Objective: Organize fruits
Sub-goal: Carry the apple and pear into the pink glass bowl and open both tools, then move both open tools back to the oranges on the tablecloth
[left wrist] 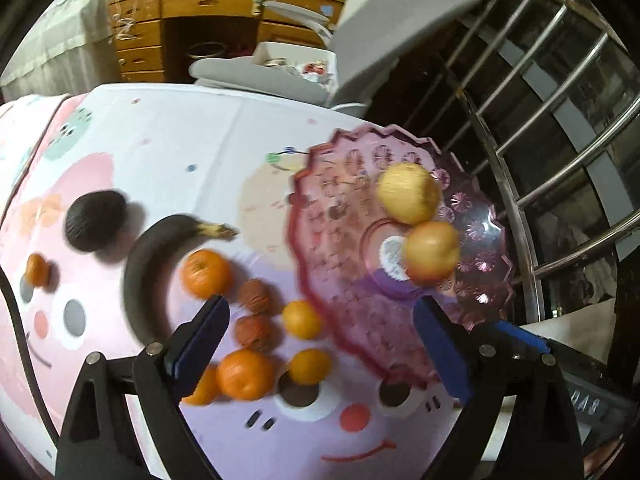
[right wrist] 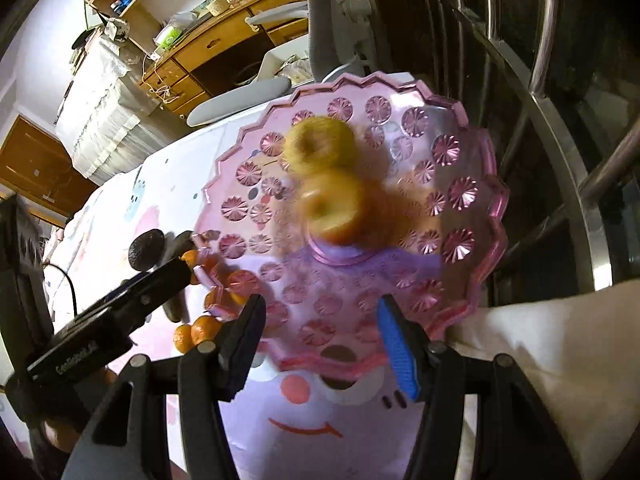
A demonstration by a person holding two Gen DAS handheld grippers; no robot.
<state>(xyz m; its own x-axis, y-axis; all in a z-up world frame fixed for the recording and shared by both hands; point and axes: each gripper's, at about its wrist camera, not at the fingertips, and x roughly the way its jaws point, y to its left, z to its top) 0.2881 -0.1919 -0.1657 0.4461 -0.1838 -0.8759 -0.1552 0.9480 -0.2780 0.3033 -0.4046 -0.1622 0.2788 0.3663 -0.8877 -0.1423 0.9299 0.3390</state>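
Note:
A pink scalloped glass plate sits on the table at the right and holds two yellow apples. Left of it lie several oranges, two brown round fruits, a dark banana and an avocado. My left gripper is open and empty above the oranges by the plate's near rim. My right gripper is open and empty over the plate's near edge; the apples lie beyond it. The left gripper's body shows at the left.
The table has a pink and lilac cartoon cloth. A metal railing runs close along the right side. A grey chair and a wooden desk stand behind the table. A white cloth lies at the near right.

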